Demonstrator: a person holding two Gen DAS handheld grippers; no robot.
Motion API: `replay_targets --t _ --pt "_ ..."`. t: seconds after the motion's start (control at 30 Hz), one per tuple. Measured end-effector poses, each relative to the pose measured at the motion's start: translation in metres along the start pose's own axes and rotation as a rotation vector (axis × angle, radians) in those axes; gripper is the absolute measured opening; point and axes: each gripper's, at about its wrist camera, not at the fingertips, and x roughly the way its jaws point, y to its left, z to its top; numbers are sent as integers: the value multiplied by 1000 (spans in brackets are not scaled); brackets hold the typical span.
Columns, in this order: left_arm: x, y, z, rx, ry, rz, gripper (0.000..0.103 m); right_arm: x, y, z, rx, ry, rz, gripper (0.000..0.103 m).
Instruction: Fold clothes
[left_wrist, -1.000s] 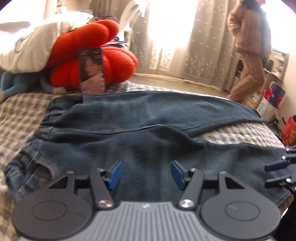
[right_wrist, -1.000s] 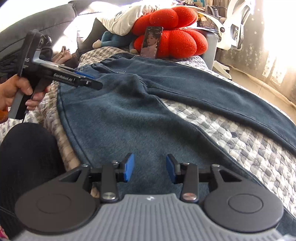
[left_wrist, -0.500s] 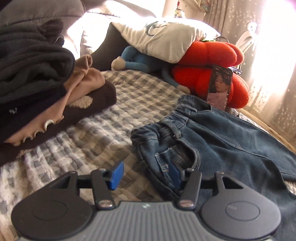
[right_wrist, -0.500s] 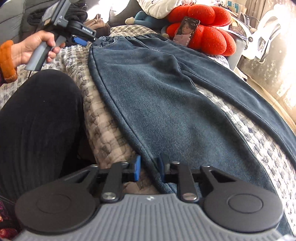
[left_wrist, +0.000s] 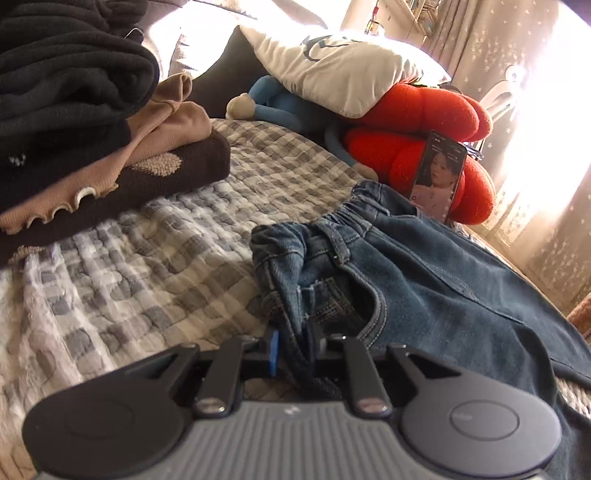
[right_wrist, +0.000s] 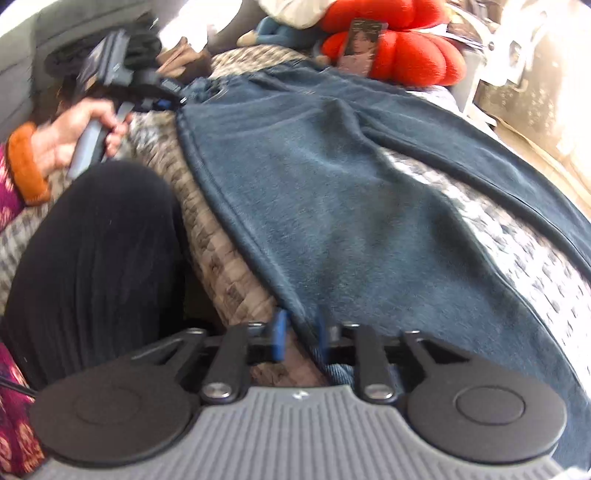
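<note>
We have the jeans (left_wrist: 424, 280) spread along the near edge of the bed (left_wrist: 147, 266), waistband toward the stack of folded clothes (left_wrist: 74, 122). The left gripper (left_wrist: 293, 345) has just been closing and now clamps the near waistband corner. The right gripper (right_wrist: 299, 336) has just been opening; the leg's side seam lies between its jaws, but blur hides whether the pads press it. We should re-close on that seam, confirm both layers are caught, then lift both hands together, keeping the edge taut so the near leg folds squarely onto the far one.
</note>
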Motion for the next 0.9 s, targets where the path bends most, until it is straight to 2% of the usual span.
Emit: replay_targets --t 0.07,0.13,0.23,0.27,0.33,0.4,0.47,0.63,0.8,0.87,0.9 --pt "-4 5 1 -9 8 -7 30 -16 -14 -7 79 -54 -52 54" --pt "-10 7 2 -3 7 -3 36 -30 -34 -16 175 -75 -121 54" --pt "-19 -1 2 46 -8 -3 40 -55 -73 -41 381 -99 -255 54" --pt "-22 -5 2 69 -11 -11 41 -65 -87 -53 466 -110 -300 54" --pt "-28 -13 2 115 -17 -27 51 -82 -106 -75 589 -122 -380 54" --pt "-34 -24 2 158 -21 -54 55 -100 -124 -98 711 -125 -462 54" --pt "-38 -37 1 205 -14 -83 56 -111 -133 -118 794 -119 -508 54" --pt "-43 -68 -4 326 18 -155 57 -123 -146 -160 923 -92 -571 54" --pt "-44 -100 -15 501 61 -234 61 -119 -159 -183 997 -102 -549 54" --pt "-44 -112 -20 563 72 -247 61 -116 -163 -184 1013 -141 -529 54" --pt "-44 -118 -22 584 76 -253 61 -114 -165 -183 1018 -155 -524 44"
